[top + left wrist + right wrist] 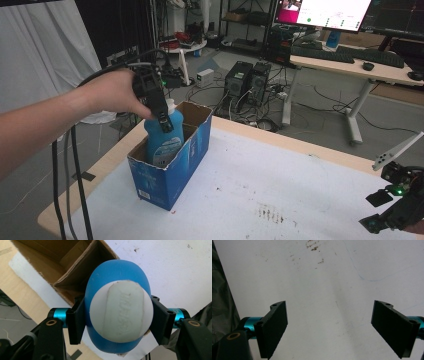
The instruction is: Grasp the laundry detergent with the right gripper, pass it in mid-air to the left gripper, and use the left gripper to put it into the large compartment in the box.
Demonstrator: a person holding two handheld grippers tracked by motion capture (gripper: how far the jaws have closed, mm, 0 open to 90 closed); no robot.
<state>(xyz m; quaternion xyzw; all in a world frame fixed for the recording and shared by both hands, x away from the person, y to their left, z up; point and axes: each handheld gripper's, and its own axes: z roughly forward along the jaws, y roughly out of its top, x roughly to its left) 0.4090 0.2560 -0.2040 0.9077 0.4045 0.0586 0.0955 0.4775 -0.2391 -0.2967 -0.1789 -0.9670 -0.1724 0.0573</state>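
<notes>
- Left tongs (162,120) clamp the blue bottle (165,137) just under its white cap (121,311), one jaw pressed on each side.
- Held upright, the bottle stands partly inside the open blue cardboard box (172,175), which sits near the tabletop's (260,180) far left corner.
- Right tongs (329,325) hang open and empty above the bare white tabletop, near its right edge.

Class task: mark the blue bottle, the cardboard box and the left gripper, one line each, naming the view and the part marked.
blue bottle (167,131), high view, on its blue shoulder.
cardboard box (172,182), high view, on its blue outer side wall.
left gripper (117,322), left gripper view, midway between the jaws clamping the bottle's top.
</notes>
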